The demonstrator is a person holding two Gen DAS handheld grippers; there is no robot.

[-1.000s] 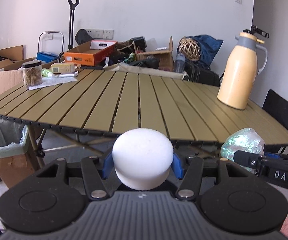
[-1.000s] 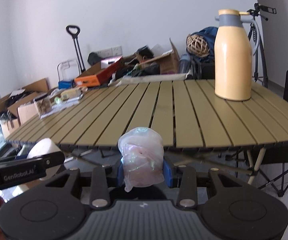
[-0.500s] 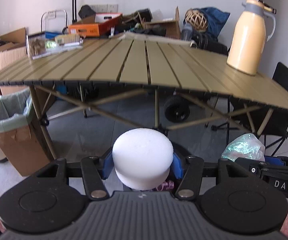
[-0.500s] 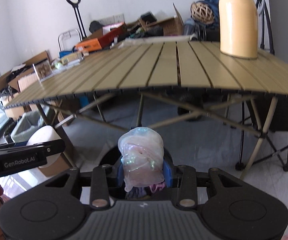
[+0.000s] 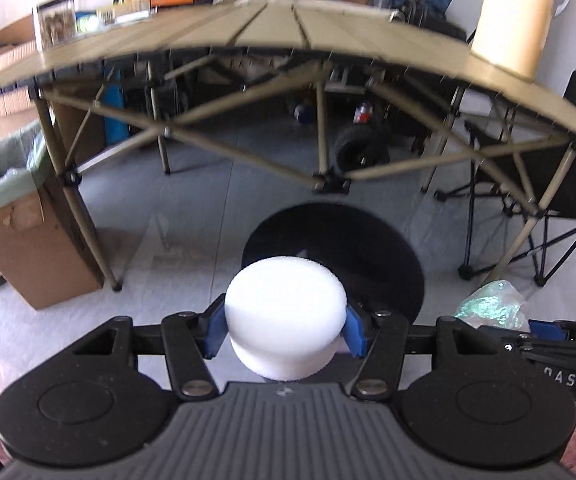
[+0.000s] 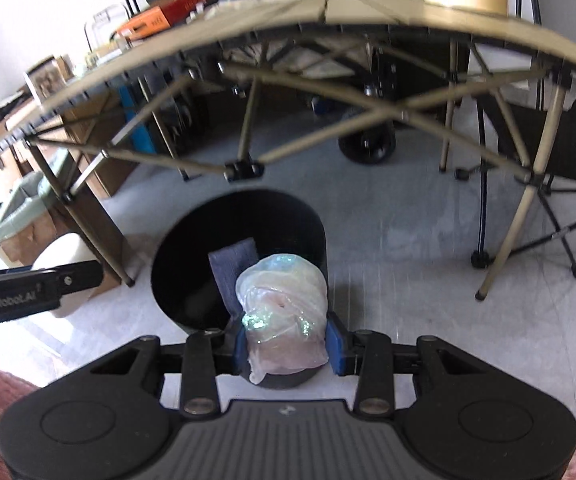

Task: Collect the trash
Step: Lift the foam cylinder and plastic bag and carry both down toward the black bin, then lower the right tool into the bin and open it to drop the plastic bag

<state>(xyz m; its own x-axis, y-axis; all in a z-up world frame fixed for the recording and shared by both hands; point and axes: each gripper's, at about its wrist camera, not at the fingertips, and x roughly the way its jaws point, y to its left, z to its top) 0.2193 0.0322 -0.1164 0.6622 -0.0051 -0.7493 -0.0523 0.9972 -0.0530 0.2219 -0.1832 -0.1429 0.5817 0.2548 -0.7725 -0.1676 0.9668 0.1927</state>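
Note:
My left gripper (image 5: 285, 330) is shut on a round white foam puck (image 5: 285, 312), its blue pads pressed on both sides. My right gripper (image 6: 288, 344) is shut on a crumpled iridescent plastic bag (image 6: 281, 312). Both point steeply down at a black round bin (image 6: 191, 260) on the floor, also the black bin (image 5: 380, 248) behind the foam in the left wrist view. A grey-blue rag (image 6: 233, 268) leans inside the bin. The plastic bag (image 5: 492, 308) shows at the lower right of the left wrist view; the foam puck (image 6: 65, 256) shows at the left of the right wrist view.
A slatted folding table (image 5: 271, 28) with crossed legs stands just beyond the bin, a cream thermos (image 5: 512, 20) on it. A cardboard box lined with a green bag (image 5: 11, 216) sits on the floor at left. A black folding chair (image 6: 568, 128) is at right.
Both grippers sank below the table edge and tilted down; the table top slid up out of view and the black bin on the floor came into sight. Both grips held.

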